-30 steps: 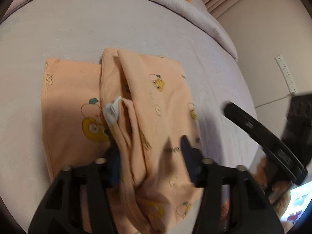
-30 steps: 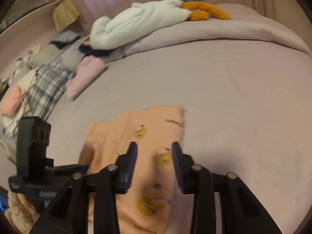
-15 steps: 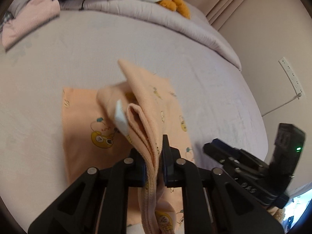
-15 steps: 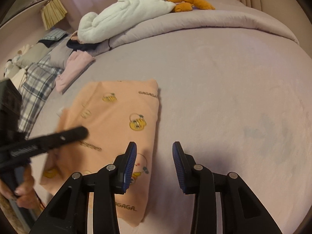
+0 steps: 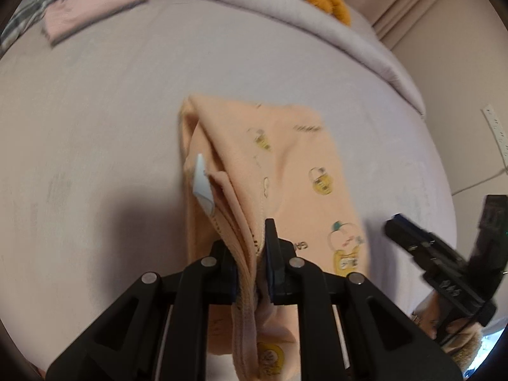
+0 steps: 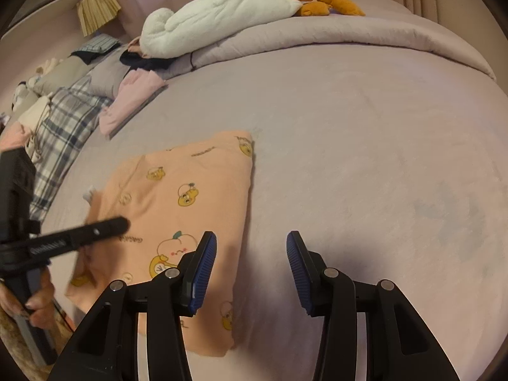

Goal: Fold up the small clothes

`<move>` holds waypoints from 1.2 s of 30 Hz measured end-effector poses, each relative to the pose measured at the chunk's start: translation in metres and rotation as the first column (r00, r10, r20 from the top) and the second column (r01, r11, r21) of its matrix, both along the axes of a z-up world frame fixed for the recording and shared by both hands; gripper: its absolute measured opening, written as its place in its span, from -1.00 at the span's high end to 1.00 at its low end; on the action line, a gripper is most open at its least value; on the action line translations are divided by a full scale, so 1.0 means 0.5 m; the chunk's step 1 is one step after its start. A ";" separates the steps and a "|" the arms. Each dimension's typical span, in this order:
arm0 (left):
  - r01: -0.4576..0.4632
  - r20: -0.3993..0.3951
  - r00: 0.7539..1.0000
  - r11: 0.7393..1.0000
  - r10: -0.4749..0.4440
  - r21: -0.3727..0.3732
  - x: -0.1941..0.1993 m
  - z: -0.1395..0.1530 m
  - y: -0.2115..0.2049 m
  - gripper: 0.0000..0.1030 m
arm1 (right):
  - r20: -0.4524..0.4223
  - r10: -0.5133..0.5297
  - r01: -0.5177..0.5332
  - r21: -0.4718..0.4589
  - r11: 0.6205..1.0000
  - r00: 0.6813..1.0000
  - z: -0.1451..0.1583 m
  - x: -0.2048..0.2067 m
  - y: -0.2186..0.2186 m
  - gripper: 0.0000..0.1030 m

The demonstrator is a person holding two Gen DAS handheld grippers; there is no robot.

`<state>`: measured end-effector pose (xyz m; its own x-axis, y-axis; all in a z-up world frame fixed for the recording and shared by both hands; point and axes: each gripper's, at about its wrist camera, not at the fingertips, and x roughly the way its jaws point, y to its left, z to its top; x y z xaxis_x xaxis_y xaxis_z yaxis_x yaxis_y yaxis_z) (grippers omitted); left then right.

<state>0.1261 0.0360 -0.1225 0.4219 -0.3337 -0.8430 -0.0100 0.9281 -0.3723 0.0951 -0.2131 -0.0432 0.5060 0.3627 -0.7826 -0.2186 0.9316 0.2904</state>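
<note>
At the far left of the right wrist view, a person's hand (image 6: pixel 38 301) grips the handle of the left gripper (image 6: pixel 108 227), which reaches in over a peach garment (image 6: pixel 190 222) printed with yellow cartoon figures, lying on a lilac bed sheet (image 6: pixel 365 158). Beyond it, along the left side of the bed, sit a plaid cloth (image 6: pixel 63 127) and a folded pink cloth (image 6: pixel 133 98), with a white plush toy (image 6: pixel 222 16) with orange feet resting on the rolled duvet (image 6: pixel 349 38) at the back. The garment lies mostly flat near the front left of the bed, one long edge running straight toward the camera, its left side lifted. To the right, the right gripper (image 6: pixel 252 273) hangs above bare sheet just beside that edge, its blue-ribbed fingers (image 6: pixel 203 273) parted and opening wider, with nothing between them. In the left wrist view, the left gripper (image 5: pixel 250 254) has its jaws drawn nearly together on a bunched, ribbed edge of the peach garment (image 5: pixel 301 165), the fabric pinched between the pads and raised off the sheet so that it drapes away toward the middle of the bed; a white label (image 5: pixel 203 187) sticks out on the left side of the fold. At the right edge of this view the right gripper (image 5: pixel 438 254) shows in profile, blurred.
</note>
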 end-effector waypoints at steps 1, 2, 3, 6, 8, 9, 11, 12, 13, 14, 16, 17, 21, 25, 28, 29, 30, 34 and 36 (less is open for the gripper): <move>-0.006 -0.004 1.000 1.000 0.006 -0.007 -0.002 -0.011 0.007 0.66 | -0.004 0.002 -0.002 -0.001 1.000 1.000 -0.002 0.001 0.003 0.10; -0.009 -0.006 1.000 1.000 0.009 -0.015 -0.002 -0.017 0.012 0.61 | -0.007 0.004 -0.004 -0.002 1.000 1.000 -0.002 0.000 0.005 0.10; -0.013 -0.009 1.000 1.000 0.012 -0.023 -0.003 -0.022 0.016 0.58 | -0.012 0.006 -0.006 -0.004 1.000 1.000 -0.005 -0.001 0.008 0.10; -0.022 -0.010 1.000 0.999 0.022 -0.036 -0.013 -0.020 0.026 0.46 | -0.023 0.012 -0.012 -0.013 1.000 1.000 -0.009 -0.004 0.012 0.08; -0.023 -0.001 1.000 0.999 0.023 -0.037 -0.022 -0.010 0.031 0.17 | -0.029 0.013 -0.013 -0.016 1.000 1.000 -0.011 -0.005 0.013 -0.14; -0.028 0.006 1.000 0.999 0.028 -0.037 -0.028 -0.008 0.035 0.03 | -0.031 0.011 -0.011 -0.014 1.000 0.999 -0.012 -0.004 0.013 -0.19; -0.052 0.031 0.998 0.998 0.053 -0.031 -0.037 -0.001 0.044 -0.45 | -0.034 0.013 -0.014 -0.004 1.000 0.999 -0.012 -0.002 0.015 -0.26; -0.062 0.044 0.997 0.997 0.064 -0.034 -0.041 0.002 0.050 -0.51 | -0.039 0.016 -0.016 0.003 1.000 0.999 -0.014 -0.001 0.014 -0.29; -0.069 0.056 0.996 0.997 0.072 -0.043 -0.046 0.000 0.056 -0.60 | -0.045 0.017 -0.016 0.009 1.000 0.999 -0.017 0.001 0.016 -0.39; -0.071 0.056 0.996 0.996 0.074 -0.052 -0.049 -0.003 0.059 -0.68 | -0.048 0.017 -0.016 0.017 1.000 0.999 -0.019 0.002 0.018 -0.47; -0.071 0.039 0.996 0.994 0.074 -0.078 -0.052 -0.017 0.061 -0.71 | -0.062 0.026 -0.024 0.041 0.999 0.998 -0.026 0.004 0.021 -0.48; -0.070 0.022 0.997 0.994 0.072 -0.090 -0.052 -0.027 0.060 -0.71 | -0.073 0.033 -0.029 0.057 0.998 0.997 -0.031 0.006 0.024 -0.48; -0.066 -0.030 0.998 0.988 0.063 -0.142 -0.054 -0.065 0.058 -0.69 | -0.122 0.066 -0.053 0.109 0.993 0.990 -0.059 0.017 0.043 -0.48; -0.029 -0.015 1.000 0.982 0.027 -0.185 -0.043 -0.063 0.044 -0.65 | -0.165 0.106 -0.077 0.174 0.982 0.980 -0.085 0.033 0.069 -0.48; -0.035 -0.048 0.999 0.970 0.024 -0.239 -0.027 -0.074 0.039 -0.09 | -0.159 0.122 -0.092 0.184 0.979 0.980 -0.088 0.041 0.085 -0.48; -0.038 -0.058 0.998 0.963 0.023 -0.265 -0.018 -0.078 0.032 0.02 | -0.156 0.129 -0.098 0.188 0.977 0.979 -0.089 0.045 0.091 -0.44; -0.042 -0.065 0.998 0.960 0.024 -0.277 -0.016 -0.081 0.031 0.05 | -0.155 0.129 -0.100 0.181 0.978 0.979 -0.090 0.049 0.098 -0.40; -0.024 -0.046 0.999 0.966 0.013 -0.257 -0.013 -0.067 0.017 0.35 | -0.131 0.144 -0.124 0.146 0.981 0.981 -0.084 0.054 0.112 0.17; 0.001 -0.013 1.000 0.974 -0.004 -0.228 -0.015 -0.043 0.003 0.39 | -0.109 0.156 -0.140 0.140 0.980 0.982 -0.072 0.049 0.110 0.44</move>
